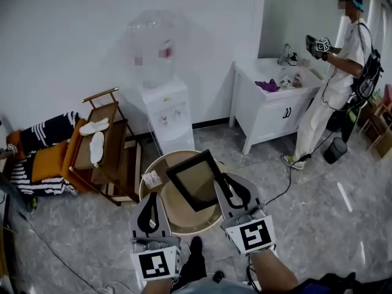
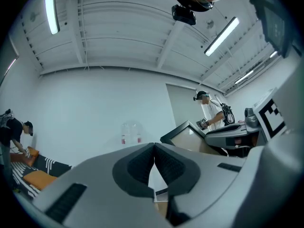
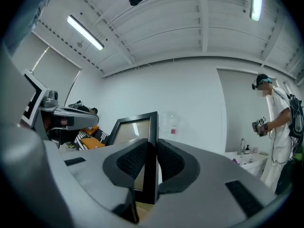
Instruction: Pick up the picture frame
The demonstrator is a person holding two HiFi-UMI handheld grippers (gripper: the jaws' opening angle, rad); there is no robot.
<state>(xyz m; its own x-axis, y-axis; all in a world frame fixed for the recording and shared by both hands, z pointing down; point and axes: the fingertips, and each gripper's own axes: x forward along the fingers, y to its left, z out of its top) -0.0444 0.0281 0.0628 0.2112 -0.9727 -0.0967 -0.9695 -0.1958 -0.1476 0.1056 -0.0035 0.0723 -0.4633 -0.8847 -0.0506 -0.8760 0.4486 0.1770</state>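
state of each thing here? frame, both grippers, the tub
picture frame: tilted over the tub, clamped at one edge
right gripper: shut on the picture frame
left gripper: shut, holding nothing
round tub: upright on the floor, open top

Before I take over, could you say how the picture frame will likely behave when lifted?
The picture frame looks rigid, so it should not flop. Pinched on one edge by the right hand-held gripper, it may pivot. Its glossy pane looks breakable.
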